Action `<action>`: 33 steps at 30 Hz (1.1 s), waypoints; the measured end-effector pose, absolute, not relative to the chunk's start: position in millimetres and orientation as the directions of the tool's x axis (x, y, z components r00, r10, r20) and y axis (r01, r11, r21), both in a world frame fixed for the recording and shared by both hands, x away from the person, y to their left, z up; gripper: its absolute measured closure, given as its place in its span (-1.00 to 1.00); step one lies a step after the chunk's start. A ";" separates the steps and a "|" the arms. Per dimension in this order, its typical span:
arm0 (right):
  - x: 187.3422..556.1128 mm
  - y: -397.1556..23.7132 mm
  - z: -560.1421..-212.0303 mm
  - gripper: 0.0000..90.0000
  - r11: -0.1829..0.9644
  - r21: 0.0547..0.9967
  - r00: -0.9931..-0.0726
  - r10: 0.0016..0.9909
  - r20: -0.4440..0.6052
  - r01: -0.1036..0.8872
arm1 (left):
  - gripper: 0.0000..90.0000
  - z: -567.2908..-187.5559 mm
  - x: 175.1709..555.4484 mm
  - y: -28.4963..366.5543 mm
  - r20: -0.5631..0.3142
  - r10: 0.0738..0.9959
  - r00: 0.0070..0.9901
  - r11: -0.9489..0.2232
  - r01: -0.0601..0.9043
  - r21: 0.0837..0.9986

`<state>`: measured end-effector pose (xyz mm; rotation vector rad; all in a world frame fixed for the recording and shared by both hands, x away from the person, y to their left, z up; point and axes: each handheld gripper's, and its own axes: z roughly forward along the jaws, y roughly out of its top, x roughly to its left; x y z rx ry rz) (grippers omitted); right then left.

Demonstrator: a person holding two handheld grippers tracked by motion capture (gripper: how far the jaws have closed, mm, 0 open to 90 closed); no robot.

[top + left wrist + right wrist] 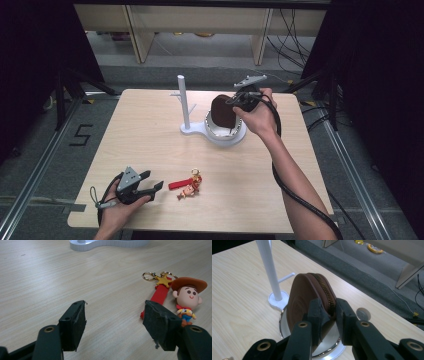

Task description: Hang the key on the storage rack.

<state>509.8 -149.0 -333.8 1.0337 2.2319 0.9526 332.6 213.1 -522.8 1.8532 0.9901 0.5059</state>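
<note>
My right gripper is shut on a round brown zip pouch, pinching its zipped edge. The pouch stands on edge over a round white dish with a silvery inside. That dish joins the base of a white pole stand with a short side peg. Near the table's front left, my left gripper is open, with bare table between its jaws. Just to its right lies a keychain: a cowboy figure, a red strap, a gold star and rings.
A small grey disc lies on the table beside the dish. The right gripper's cable trails along the forearm. Behind the table stand pale shelf legs and loose cables on the floor; dark tripod legs flank both sides.
</note>
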 end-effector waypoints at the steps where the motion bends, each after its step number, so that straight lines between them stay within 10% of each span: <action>1: 510.3 -148.8 -334.9 0.69 0.472 0.760 -0.592 0.793 -0.144 0.447 | -0.25 -522.8 332.6 212.9 -0.068 0.806 0.588 -0.230 0.417 0.880; 33: 519.6 -143.9 -375.7 0.64 0.476 0.757 -0.608 0.783 -0.134 0.447 | -0.25 -522.5 332.2 212.7 -0.059 0.806 0.588 -0.239 0.416 0.877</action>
